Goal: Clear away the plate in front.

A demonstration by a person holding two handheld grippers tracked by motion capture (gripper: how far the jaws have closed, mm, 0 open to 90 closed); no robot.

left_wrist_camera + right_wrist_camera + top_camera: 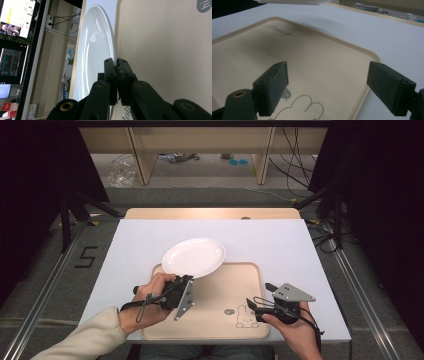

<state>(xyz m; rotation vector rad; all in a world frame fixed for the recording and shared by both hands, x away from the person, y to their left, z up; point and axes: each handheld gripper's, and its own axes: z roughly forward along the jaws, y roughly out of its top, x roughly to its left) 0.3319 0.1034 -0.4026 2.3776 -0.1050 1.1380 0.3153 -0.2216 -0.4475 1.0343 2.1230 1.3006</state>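
Observation:
A white oval plate [194,257] hangs tilted over the far left corner of a beige tray [225,285]. My left gripper [187,278] is shut on the plate's near rim, with a hand around its body. In the left gripper view, the black jaws [116,62] pinch the edge of the plate [95,50], and the tray [162,50] lies behind it. My right gripper [259,295] hovers open over the tray's front right part, near a printed rabbit [245,317]. Nothing sits between its jaws [329,80] above the tray [249,57]. The plate's edge [292,2] shows at the top of that view.
The tray lies at the front of a white tabletop [280,240] with a wooden strip [210,213] along its far edge. Black stands [70,205] and cables [300,170] flank the table on the floor. Monitors [15,37] show in the left gripper view.

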